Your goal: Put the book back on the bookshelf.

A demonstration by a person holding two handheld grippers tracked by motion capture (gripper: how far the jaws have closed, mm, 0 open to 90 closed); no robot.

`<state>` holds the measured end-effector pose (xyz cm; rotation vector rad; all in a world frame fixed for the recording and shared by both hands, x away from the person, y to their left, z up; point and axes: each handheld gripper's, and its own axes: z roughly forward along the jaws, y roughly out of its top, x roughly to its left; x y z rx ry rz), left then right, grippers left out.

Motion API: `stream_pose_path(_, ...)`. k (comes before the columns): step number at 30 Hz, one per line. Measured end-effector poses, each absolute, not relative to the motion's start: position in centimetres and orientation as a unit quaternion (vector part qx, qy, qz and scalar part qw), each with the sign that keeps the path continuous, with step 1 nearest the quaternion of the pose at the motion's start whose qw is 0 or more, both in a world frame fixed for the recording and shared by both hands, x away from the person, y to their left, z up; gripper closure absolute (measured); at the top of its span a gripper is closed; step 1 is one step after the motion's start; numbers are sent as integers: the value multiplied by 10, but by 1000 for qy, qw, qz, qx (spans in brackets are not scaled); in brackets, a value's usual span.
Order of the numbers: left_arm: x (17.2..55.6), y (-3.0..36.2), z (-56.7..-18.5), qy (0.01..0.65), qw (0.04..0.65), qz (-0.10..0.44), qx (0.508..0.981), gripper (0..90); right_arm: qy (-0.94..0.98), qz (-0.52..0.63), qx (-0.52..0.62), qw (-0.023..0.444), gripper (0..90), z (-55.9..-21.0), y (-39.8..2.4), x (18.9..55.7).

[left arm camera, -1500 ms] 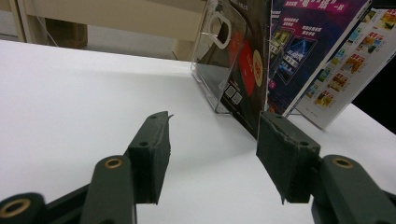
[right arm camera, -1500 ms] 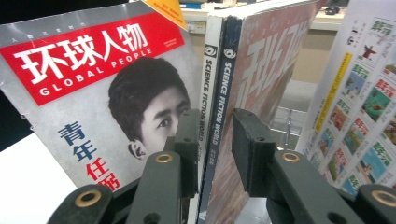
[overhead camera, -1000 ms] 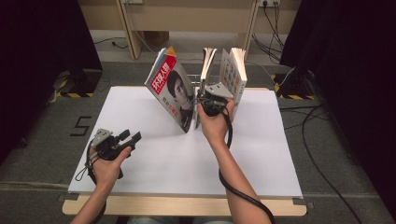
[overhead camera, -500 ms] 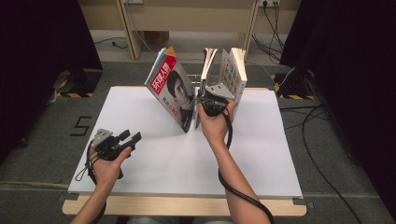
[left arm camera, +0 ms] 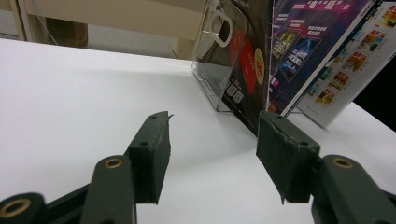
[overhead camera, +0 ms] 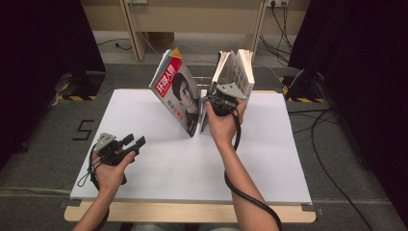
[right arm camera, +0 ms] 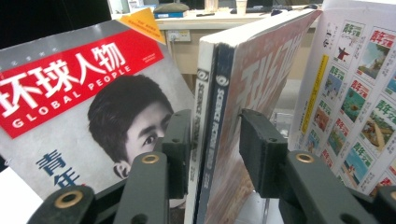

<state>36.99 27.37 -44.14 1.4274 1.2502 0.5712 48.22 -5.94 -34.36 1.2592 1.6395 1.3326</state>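
Now the right gripper [right arm camera: 215,149] has just been opening, jaws loose around two thin magazines [right arm camera: 219,121]; these look floppy, so grip near the spine.

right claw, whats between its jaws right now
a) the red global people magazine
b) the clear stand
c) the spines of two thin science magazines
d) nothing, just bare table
c: in the right gripper view the right claw straddles the spines of two upright science magazines; its jaws have just been opening, and the right pad stands off the cover.
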Motion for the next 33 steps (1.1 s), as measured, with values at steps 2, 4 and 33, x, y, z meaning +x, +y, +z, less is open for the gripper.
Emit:
stream_pose_path(2,370,274,-441,528,548,241,603,439,622,513,490,331,629,-343,-61,483)
stream_pose_path(4,370,274,-441,528,548,241,602,439,617,516,495,329,619,-342,-64,485)
stream_pose_path(33,371,277,-444,530,546,241,603,441,574,546,481,376,762,-347,-53,484)
